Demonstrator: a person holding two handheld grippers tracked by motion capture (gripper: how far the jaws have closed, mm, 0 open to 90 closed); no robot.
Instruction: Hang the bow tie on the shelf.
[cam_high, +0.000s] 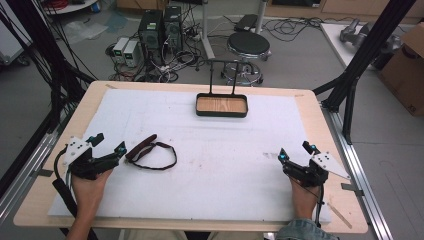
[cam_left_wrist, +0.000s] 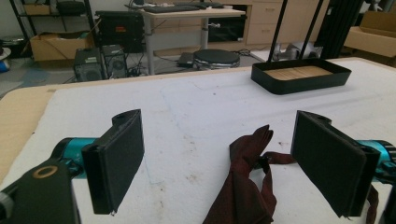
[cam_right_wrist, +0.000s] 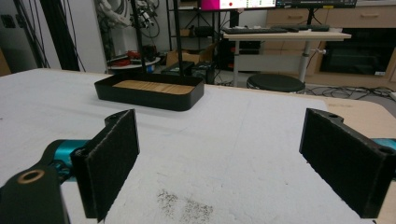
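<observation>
While both forearms come in from the near edge of the table (cam_high: 310, 107), each hand rests low on the white mat (cam_high: 225, 165) with its gripper lying close to the surface and pointing forward and slightly inward. At the near left of the high view, the left gripper (cam_high: 107, 145) sits with its jaws spread wide and nothing pinched between them; the hand behind it cups the black body from below. A dark maroon strap (cam_high: 150, 152) lies flat on the mat just beside that gripper's tip, its wider folded end toward the gripper and its thin cord looping away to the right. Seen from the left gripper view, the strap (cam_left_wrist: 245, 186) lies between the two open pads, nearer the right one, and neither pad presses on it. At the near right, the right gripper (cam_high: 295, 151) also has its jaws apart, with bare mat between them in the right gripper view. Well apart from both, at the far middle of the mat, stands a black tray (cam_high: 221, 114) with a tall wire handle; its wooden floor holds nothing.
</observation>
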